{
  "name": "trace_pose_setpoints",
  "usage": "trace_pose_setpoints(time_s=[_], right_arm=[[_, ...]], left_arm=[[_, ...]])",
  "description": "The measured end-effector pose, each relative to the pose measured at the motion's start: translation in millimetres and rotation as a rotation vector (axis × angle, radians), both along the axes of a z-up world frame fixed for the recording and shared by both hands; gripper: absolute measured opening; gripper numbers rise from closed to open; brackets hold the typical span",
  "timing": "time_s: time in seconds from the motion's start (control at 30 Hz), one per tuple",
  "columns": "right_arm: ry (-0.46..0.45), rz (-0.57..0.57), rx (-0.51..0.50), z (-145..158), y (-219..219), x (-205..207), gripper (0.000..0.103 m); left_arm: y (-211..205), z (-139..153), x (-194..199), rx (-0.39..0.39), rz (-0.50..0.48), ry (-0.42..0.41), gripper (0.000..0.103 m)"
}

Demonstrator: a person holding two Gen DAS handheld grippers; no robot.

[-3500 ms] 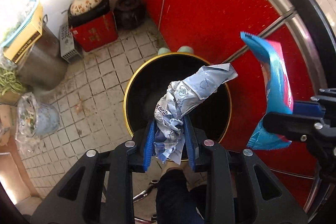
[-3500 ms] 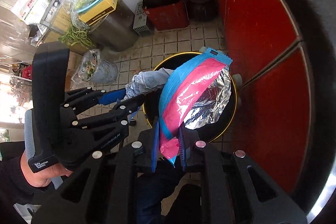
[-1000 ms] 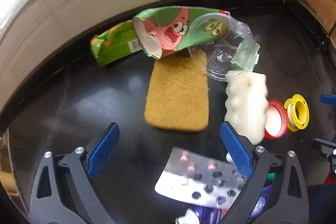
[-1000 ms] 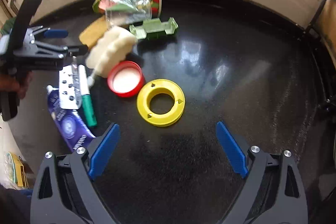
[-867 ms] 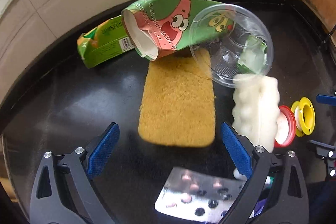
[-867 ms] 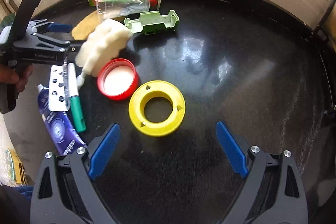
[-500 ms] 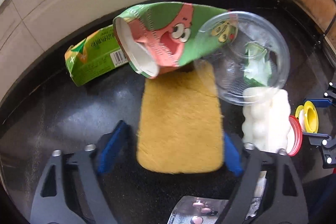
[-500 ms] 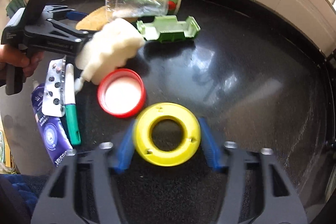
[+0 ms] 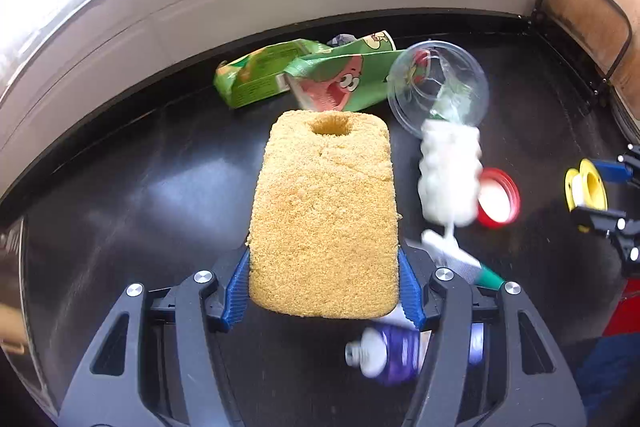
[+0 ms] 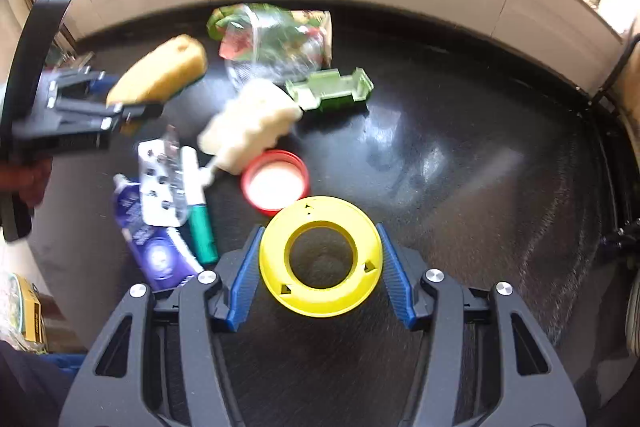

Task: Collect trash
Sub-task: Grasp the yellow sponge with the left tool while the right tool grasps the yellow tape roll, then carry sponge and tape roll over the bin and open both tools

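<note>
Trash first: we clamp the tan rectangular sponge (image 9: 324,215) in the left hand-held gripper (image 9: 324,287), the yellow plastic ring (image 10: 320,257) in the right hand-held gripper (image 10: 318,275), for carrying off the black surface (image 10: 460,163).

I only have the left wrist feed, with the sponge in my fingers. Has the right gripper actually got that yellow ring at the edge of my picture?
Observer: It looks so. The right gripper has a blue pad against each side of the yellow plastic ring.
Operator: Anything behind the clear plastic cup?
Observer: A light green open plastic tray lies on the black countertop, beside the white foam brush head.
Operator: What's below the tan rectangular sponge in my left gripper?
Observer: A silver blister pack lies across a purple tube.
</note>
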State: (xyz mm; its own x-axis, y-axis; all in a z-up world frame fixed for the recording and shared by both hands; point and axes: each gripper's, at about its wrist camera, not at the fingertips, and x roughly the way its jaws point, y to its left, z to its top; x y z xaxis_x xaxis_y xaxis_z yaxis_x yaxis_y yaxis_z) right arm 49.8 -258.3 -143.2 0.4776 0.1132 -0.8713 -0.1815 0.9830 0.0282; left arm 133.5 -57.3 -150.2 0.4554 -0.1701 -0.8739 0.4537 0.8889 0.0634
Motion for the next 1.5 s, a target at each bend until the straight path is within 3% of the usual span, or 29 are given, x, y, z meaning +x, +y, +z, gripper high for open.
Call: trace_pose_setpoints(time_s=[0.33, 0.63, 0.87, 1.17, 1.5], right_arm=[[-0.075, 0.022, 0.030, 46.4, 24.0, -28.5, 0.055], [-0.083, 0.087, 0.025, 50.1, 48.0, -35.6, 0.055], [-0.082, 0.204, 0.029, 49.1, 92.3, -31.7, 0.055], [-0.032, 0.513, 0.058, 36.7, 227.0, -37.2, 0.055], [0.128, 0.996, 0.073, -6.8, 422.5, -113.5, 0.055]], left_arm=[[53.3, 41.1, -88.0, -0.020, 0.096, -0.050, 0.059], [70.2, 52.1, -116.3, -0.012, 0.143, -0.086, 0.059], [103.0, 62.8, -144.2, -0.023, 0.261, -0.119, 0.059], [194.7, 57.2, -214.9, 0.016, 0.564, -0.145, 0.059], [304.6, 8.2, -325.4, 0.021, 0.925, -0.038, 0.059]])
